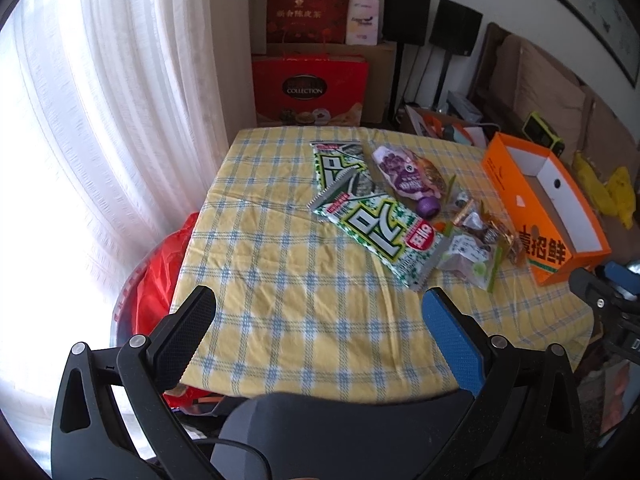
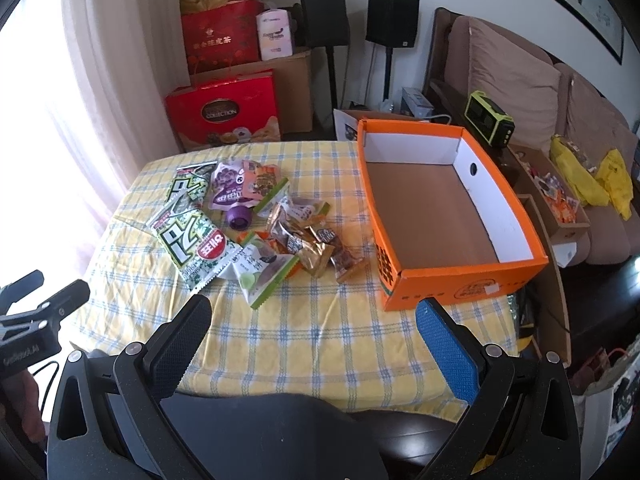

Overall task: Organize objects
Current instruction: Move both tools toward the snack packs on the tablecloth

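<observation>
Right wrist view shows both claws, right claw (image 2: 314, 318) and left claw (image 1: 320, 308), wide and empty above the bench (image 2: 320, 344), snack packets (image 2: 256, 220) heaped beside the empty orange box (image 2: 460, 280), so picking the first packet likely comes next.

A table (image 2: 320, 344) fills the middle of both views. On it, toward the right edge, stands an open box (image 2: 520, 216) with nothing inside. Left of the box lies a loose heap of snack packets: two large flat packets (image 2: 192, 240) at the left, one overlapping the other; a pouch (image 2: 228, 190) behind them with its cap (image 2: 239, 218) pointing forward; and a cluster of small wrapped sweets (image 2: 316, 244) between the pouch and the box. Behind the table, gift boxes (image 2: 224, 112) are stacked on the floor against the wall, with two speakers (image 2: 392, 18) to their right. A sofa (image 2: 520, 80) stands to the right, beyond the box.
</observation>
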